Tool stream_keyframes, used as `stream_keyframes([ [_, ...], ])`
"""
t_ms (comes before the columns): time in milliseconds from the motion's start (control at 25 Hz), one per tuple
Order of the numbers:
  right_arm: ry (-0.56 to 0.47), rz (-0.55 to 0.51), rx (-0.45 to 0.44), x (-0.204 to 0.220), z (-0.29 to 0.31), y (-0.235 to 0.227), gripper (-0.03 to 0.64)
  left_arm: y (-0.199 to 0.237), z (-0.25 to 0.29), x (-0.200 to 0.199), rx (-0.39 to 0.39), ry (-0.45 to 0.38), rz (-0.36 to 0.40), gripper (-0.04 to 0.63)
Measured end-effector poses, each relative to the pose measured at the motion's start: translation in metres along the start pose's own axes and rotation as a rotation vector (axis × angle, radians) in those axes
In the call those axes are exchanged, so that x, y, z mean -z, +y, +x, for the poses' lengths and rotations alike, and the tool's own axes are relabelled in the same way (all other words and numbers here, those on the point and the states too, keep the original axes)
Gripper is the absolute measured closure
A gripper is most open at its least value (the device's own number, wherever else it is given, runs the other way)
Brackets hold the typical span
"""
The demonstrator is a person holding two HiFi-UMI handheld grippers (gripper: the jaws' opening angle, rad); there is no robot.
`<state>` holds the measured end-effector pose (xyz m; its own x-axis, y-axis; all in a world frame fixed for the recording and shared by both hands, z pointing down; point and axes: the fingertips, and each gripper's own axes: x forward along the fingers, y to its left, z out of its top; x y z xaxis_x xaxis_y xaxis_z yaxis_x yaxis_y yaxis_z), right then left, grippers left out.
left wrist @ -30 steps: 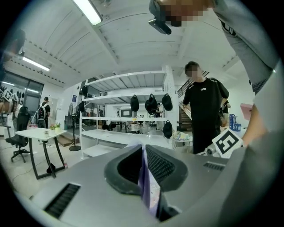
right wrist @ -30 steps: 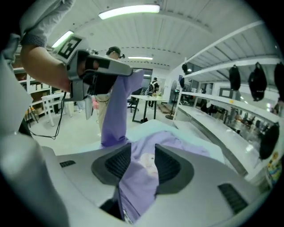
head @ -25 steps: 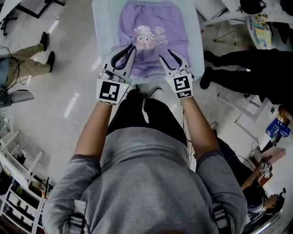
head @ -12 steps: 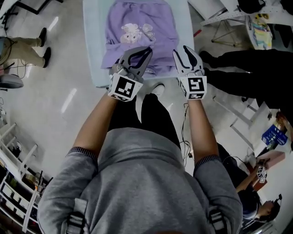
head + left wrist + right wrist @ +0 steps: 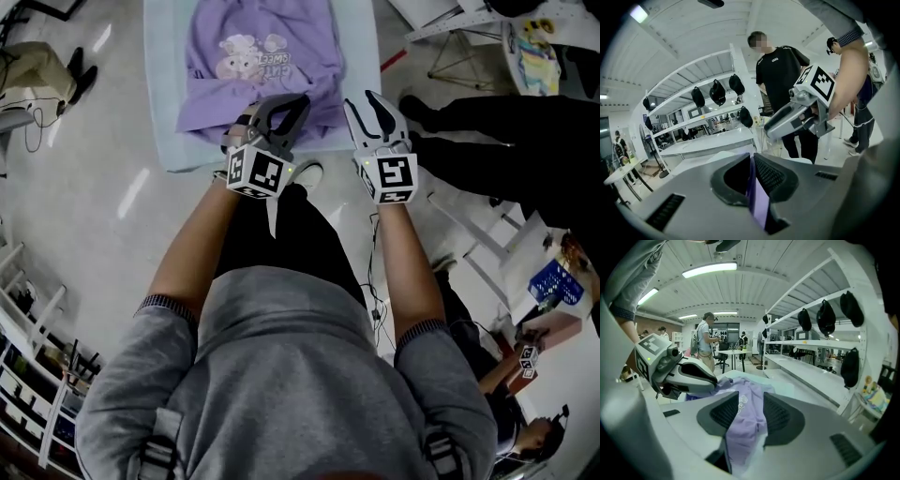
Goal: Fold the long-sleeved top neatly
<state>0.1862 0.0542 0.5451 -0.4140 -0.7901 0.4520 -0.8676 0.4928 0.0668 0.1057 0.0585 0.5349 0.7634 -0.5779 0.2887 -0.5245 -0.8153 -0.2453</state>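
On the table [image 5: 165,141], left gripper [image 5: 292,105] and right gripper [image 5: 368,101] each clamp the hem of the top [image 5: 262,47]

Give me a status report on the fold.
Left gripper jaws shut on top's near edge. Right gripper jaws shut on same edge. Top lies print-up on table. Nothing in the way.

The purple top [image 5: 309,37] is cropped at the upper edge.

Top [image 5: 258,56] lies on counter [image 5: 164,103]; left tongs [image 5: 286,105] and right tongs [image 5: 370,101] side by side at its near hem.
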Motion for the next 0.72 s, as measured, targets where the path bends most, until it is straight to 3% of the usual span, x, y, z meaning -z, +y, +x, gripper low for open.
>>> stream_keyframes([
  [240, 0.023, 0.011, -0.010, 0.020, 0.001, -0.011, 0.442, -0.027, 0.033, 0.024, 0.041, 0.037, -0.023, 0.555],
  [400, 0.037, 0.026, -0.008, 0.033, 0.003, -0.018, 0.445, -0.052, 0.055, 0.060, 0.103, 0.127, -0.008, 0.551],
  [600, 0.042, 0.040, -0.001, 0.042, 0.006, -0.023, 0.443, -0.092, 0.058, 0.094, 0.230, 0.220, -0.087, 0.453],
  [720, 0.033, 0.045, -0.003, 0.040, 0.006, -0.026, 0.443, -0.106, 0.050, 0.097, 0.252, 0.241, -0.122, 0.436],
])
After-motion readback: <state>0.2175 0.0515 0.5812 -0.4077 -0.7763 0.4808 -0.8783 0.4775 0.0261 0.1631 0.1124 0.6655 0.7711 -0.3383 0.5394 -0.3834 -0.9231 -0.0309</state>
